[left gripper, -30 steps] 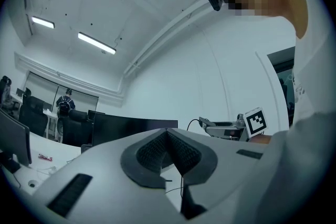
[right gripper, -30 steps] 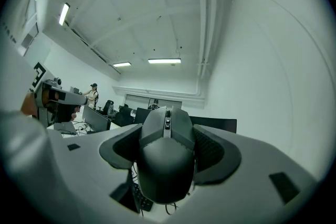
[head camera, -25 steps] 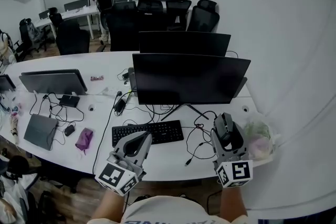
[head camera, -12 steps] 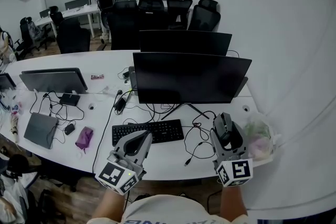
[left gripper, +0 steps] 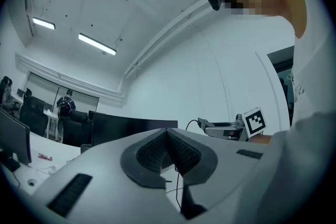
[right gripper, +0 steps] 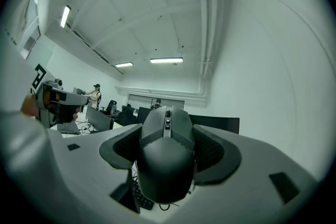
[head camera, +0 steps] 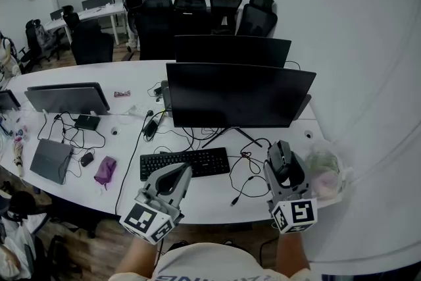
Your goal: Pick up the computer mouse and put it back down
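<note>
gripping mouse (right gripper: 167, 157) w/ right tongs (right gripper: 169, 150), above desk (head camera: 210, 197).

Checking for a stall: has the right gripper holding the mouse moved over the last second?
No. The right gripper, shut on the computer mouse, keeps the same place right of the keyboard in the head view.

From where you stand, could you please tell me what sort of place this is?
Most likely an open-plan office: long white desks carry monitors and a keyboard, with black office chairs at further desks behind.
</note>
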`<state>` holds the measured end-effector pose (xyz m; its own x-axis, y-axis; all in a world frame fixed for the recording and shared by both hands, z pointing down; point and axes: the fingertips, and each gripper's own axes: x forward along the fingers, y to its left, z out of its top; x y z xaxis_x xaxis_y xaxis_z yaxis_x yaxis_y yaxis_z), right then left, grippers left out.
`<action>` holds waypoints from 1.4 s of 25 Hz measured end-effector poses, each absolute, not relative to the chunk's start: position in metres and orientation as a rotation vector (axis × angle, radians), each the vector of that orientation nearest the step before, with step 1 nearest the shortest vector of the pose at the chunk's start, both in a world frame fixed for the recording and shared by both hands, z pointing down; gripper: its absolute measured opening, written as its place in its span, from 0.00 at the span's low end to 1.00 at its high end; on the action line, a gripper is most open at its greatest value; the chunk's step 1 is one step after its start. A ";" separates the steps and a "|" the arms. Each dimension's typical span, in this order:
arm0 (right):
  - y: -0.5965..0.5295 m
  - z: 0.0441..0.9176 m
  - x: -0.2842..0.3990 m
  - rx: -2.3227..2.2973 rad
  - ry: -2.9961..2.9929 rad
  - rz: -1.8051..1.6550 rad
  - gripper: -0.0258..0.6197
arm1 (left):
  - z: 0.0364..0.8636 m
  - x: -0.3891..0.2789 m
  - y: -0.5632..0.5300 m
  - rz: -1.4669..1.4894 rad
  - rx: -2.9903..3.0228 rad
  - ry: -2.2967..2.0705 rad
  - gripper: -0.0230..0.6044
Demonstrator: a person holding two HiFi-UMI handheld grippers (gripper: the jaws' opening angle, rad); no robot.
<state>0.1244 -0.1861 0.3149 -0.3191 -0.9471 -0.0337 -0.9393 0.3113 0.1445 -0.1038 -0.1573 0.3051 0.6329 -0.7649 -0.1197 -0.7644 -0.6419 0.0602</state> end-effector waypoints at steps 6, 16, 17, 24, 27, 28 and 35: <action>-0.185 0.320 0.130 1.784 -2.491 -0.221 0.51 | 0.307 -0.099 -0.154 -0.204 2.831 -1.323 0.04; -0.190 0.349 0.161 1.837 -2.405 -0.118 0.51 | 0.321 -0.081 -0.158 -0.156 2.817 -1.275 0.04; -0.191 0.353 0.166 1.843 -2.393 -0.105 0.52 | 0.322 -0.078 -0.159 -0.150 2.817 -1.268 0.04; -0.200 0.386 0.200 1.893 -2.311 0.001 0.51 | 0.337 -0.054 -0.172 -0.079 2.809 -1.201 0.04; -0.204 0.403 0.215 1.908 -2.274 0.051 0.51 | 0.342 -0.044 -0.179 -0.054 2.806 -1.178 0.04; -0.205 0.409 0.220 1.911 -2.260 0.069 0.52 | 0.344 -0.041 -0.181 -0.047 2.804 -1.173 0.04; -0.210 0.463 0.248 1.894 -2.162 0.197 0.51 | 0.363 -0.024 -0.190 0.010 2.769 -1.140 0.04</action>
<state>0.2480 -0.2105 0.4629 -0.1165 -0.9522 0.2823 -0.9876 0.1412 0.0686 -0.0245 -0.1904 0.3631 0.7116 -0.6998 0.0620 -0.7008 -0.7008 0.1331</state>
